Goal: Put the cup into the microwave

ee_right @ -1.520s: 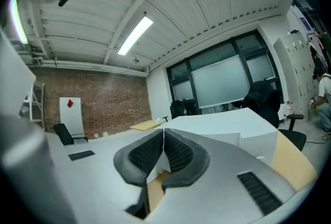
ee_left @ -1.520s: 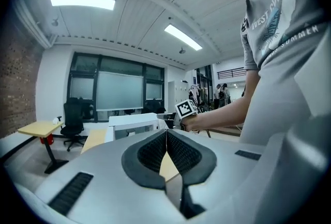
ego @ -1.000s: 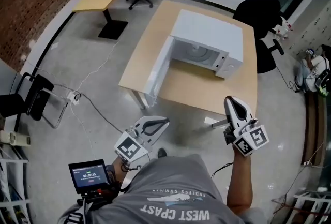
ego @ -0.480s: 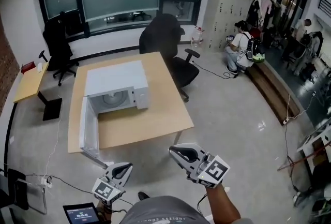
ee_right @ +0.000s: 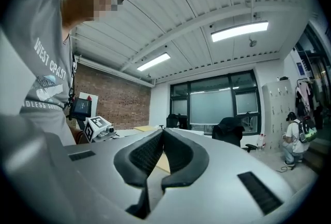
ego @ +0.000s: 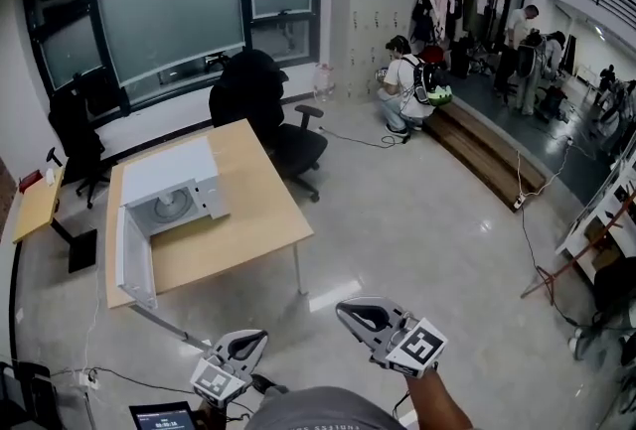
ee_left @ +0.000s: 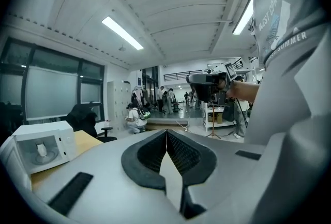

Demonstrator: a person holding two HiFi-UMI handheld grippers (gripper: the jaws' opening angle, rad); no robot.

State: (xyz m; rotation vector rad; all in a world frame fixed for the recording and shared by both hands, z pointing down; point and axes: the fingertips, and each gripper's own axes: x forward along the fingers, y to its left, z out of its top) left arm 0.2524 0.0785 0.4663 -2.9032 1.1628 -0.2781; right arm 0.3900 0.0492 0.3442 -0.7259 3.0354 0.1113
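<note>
Holding left tongs and right tongs pressed together, empty, at lower centre, well apart from tabletop. At middle left, microwave with door swung wide, likely awaiting the cup; no cup visible anywhere.

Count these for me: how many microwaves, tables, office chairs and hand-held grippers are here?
Microwave: 1
Wooden tables: 2
Black office chairs: 2
Grippers, left and right: 2
Total: 7

T-shirt: grey, printed | left tongs, right tongs: grey, black-padded, marker cubes
</note>
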